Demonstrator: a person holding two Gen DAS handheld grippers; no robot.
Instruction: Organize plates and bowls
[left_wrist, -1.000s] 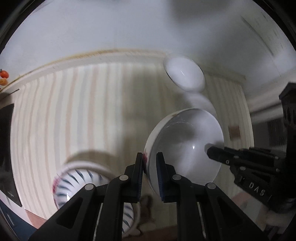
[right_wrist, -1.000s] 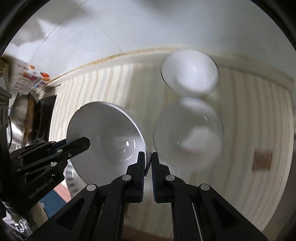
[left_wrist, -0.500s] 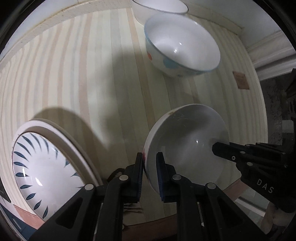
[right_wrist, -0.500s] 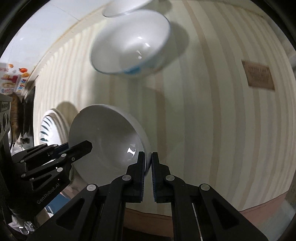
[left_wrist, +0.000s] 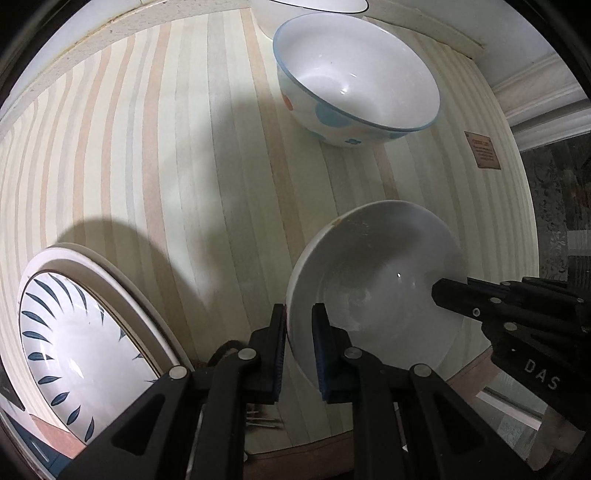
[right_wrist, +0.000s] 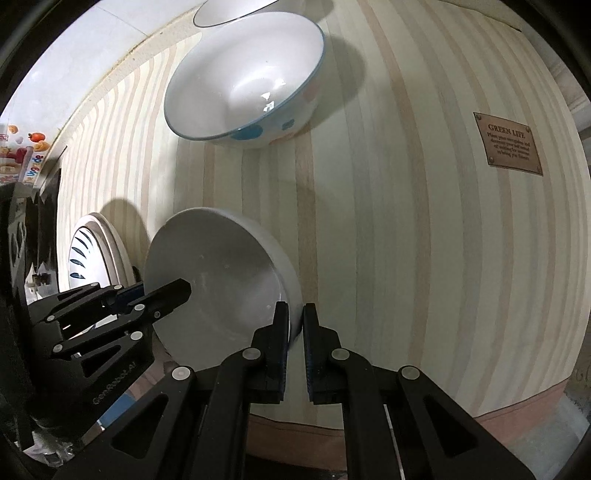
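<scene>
A plain white bowl (left_wrist: 373, 280) is held by both grippers above the striped table. My left gripper (left_wrist: 298, 325) is shut on its left rim. My right gripper (right_wrist: 295, 325) is shut on its right rim; the bowl also shows in the right wrist view (right_wrist: 221, 273). A white bowl with a blue rim and coloured dots (left_wrist: 354, 77) stands further back, also in the right wrist view (right_wrist: 243, 74). Behind it shows part of another white bowl (right_wrist: 229, 11). A stack of plates with a blue leaf pattern (left_wrist: 74, 332) lies at the near left.
The striped tablecloth (right_wrist: 406, 221) carries a brown label (right_wrist: 511, 144) at the right. Dark kitchen items and a printed box (right_wrist: 22, 155) stand at the far left edge. The table's front edge (right_wrist: 369, 424) runs just below the grippers.
Both grippers have come down and nearer to the table with the white bowl between them. The dotted bowl and the plate stack now show larger and sharper.
</scene>
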